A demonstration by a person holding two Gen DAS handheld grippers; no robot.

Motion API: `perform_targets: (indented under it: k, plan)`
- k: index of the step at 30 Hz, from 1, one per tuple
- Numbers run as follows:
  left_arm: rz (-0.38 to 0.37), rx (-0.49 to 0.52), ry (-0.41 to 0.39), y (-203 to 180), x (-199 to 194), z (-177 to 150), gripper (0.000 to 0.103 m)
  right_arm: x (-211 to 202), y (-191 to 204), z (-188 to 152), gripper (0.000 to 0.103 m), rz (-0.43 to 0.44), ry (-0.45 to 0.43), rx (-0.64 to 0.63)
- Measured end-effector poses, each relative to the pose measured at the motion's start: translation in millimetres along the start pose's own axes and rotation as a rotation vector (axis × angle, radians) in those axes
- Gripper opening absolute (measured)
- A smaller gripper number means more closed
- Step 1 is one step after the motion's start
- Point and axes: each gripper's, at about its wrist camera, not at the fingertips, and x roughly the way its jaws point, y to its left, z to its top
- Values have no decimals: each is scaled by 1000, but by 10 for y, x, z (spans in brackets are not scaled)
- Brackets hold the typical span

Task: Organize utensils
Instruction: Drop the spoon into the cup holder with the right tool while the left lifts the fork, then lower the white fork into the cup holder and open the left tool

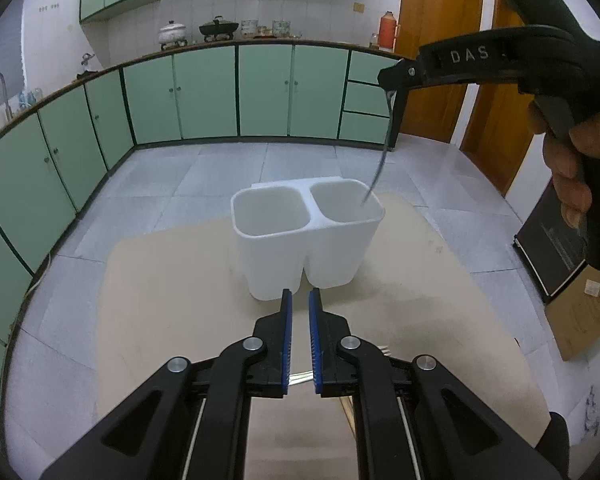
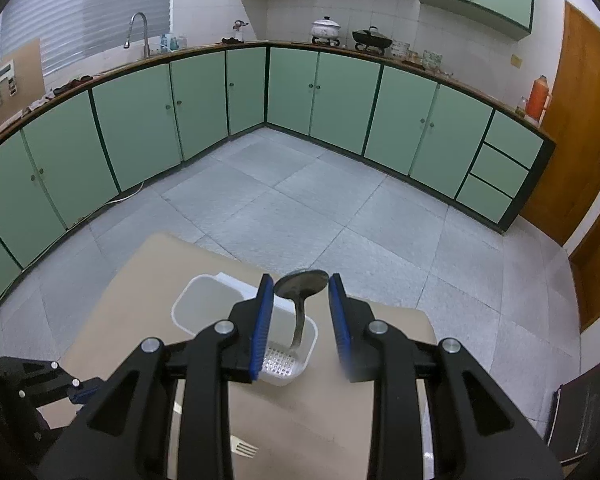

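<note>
A white two-compartment utensil holder (image 1: 308,236) stands on a tan mat (image 1: 172,304). A metal spoon (image 2: 300,292) stands handle-down in its right compartment, bowl up; the left wrist view shows it as a thin curved handle (image 1: 380,160). My right gripper (image 2: 300,292) hovers above the holder (image 2: 204,304), open, its fingers either side of the spoon's bowl without touching. My left gripper (image 1: 298,304) is low in front of the holder, nearly closed and empty. A fork (image 2: 244,448) lies on the mat near it.
Green cabinets (image 2: 140,128) line the room around a grey tiled floor (image 2: 300,200). A cardboard box (image 1: 584,316) and a dark box (image 1: 552,248) sit right of the mat. Wooden doors (image 1: 440,60) stand at the right.
</note>
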Motion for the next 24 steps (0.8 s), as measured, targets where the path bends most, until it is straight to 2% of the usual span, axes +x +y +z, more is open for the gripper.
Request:
perform_targets:
  k: [3,5,6,7,10,13,18,22,24]
  plan:
    - [-19,9,-8,-17,53,-62,8,114,-25,-70,27,11,16,15]
    - [-31,20,2,-67,108,-134,12,208,-52,-170,30,23,42,27]
    - [-39,27,13,-81,158,-169,17,238,-47,-214,37,25,49,33]
    - [-43,36,27,-107,212,-215,22,262,-66,-279,40,27,52,40]
    - [-66,77,41,-253,310,-323,38,234,-115,-371,43,39,50,54]
    - [-103,159,67,-431,413,-373,44,141,-190,-438,49,48,40,71]
    - [-181,355,137,-663,670,-462,48,-10,-260,-584,54,57,40,68]
    - [-155,445,186,-683,919,-481,48,-57,-303,-726,56,74,50,57]
    - [-169,470,206,-703,989,-526,48,-50,-315,-793,57,77,55,62]
